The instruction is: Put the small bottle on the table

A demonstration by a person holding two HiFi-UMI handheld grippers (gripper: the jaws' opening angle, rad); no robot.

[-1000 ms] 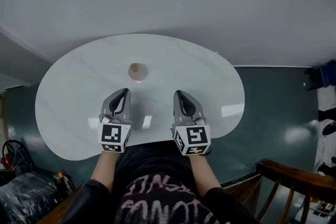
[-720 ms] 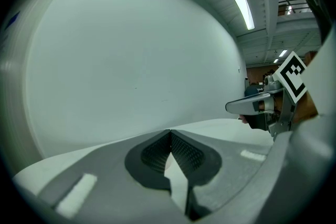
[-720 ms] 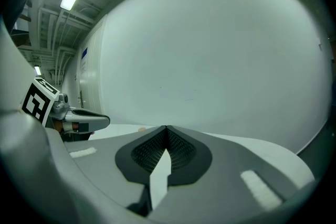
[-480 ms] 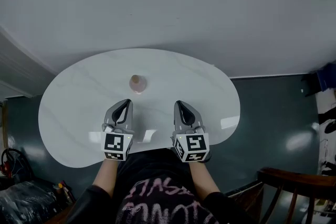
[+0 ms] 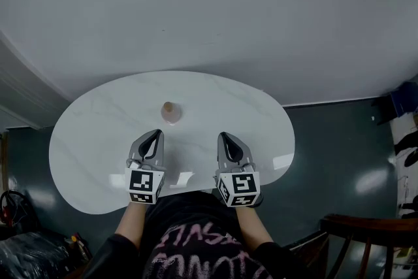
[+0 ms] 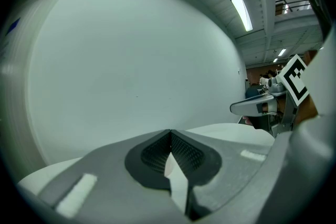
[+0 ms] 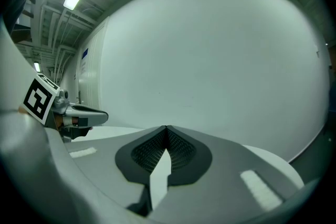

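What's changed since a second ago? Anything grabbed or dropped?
Nothing was taken or let go. Only the head camera shifted, so everything sits lower in its picture. The small bottle stays standing on the table; the left gripper and right gripper stay shut and empty.

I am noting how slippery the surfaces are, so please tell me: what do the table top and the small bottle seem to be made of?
The table top looks like polished white marble or a marble-look laminate: faint grey veins, glossy reflections near its front edge. The small bottle is too small to judge; pale pinkish body, brownish cap, perhaps plastic or glass.
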